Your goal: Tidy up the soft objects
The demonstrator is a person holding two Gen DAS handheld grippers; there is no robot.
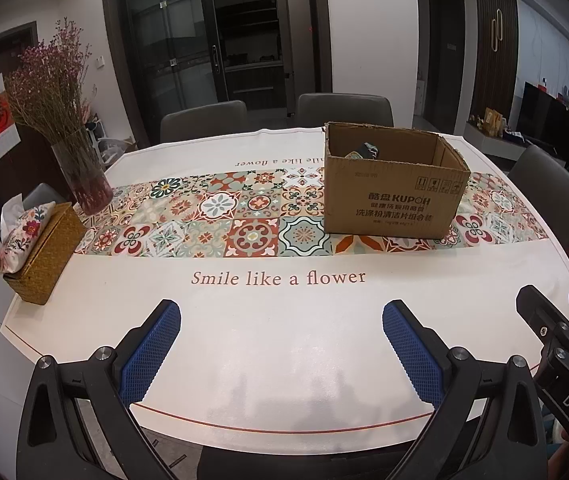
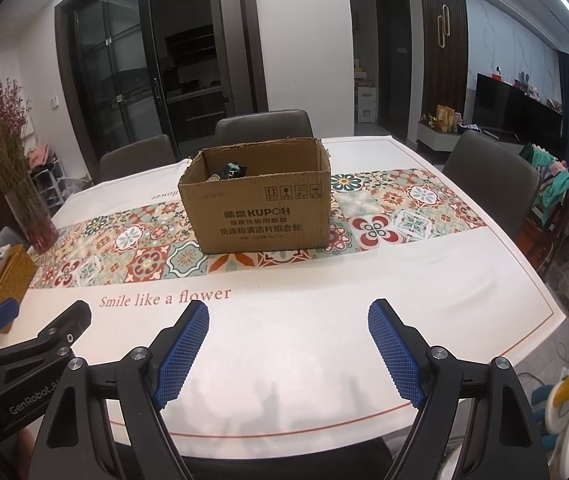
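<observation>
The left gripper [image 1: 281,314] hangs over the near edge of the table [image 1: 268,340], its blue-padded fingers spread wide with nothing between them. The right gripper [image 2: 288,314] hangs beside it, fingers likewise wide apart and empty; in the left wrist view only its outer finger shows, cut off at the right border.

An open cardboard box [image 2: 258,204] stands on the patterned tile strip of the tablecloth, well beyond both grippers. Inside it, soft objects [image 2: 231,171] lie against the back left corner: dark and teal fabric, mostly hidden behind the front wall, too small to tell what the pieces are or how many. The box's floor is out of sight.

At the table's left end a woven tissue box [image 1: 46,250] with a floral cloth cover stands near a glass vase [image 1: 84,178] of dried flowers. Grey chair backs [image 1: 344,109] rise behind the far edge, their seats hidden by the table.
</observation>
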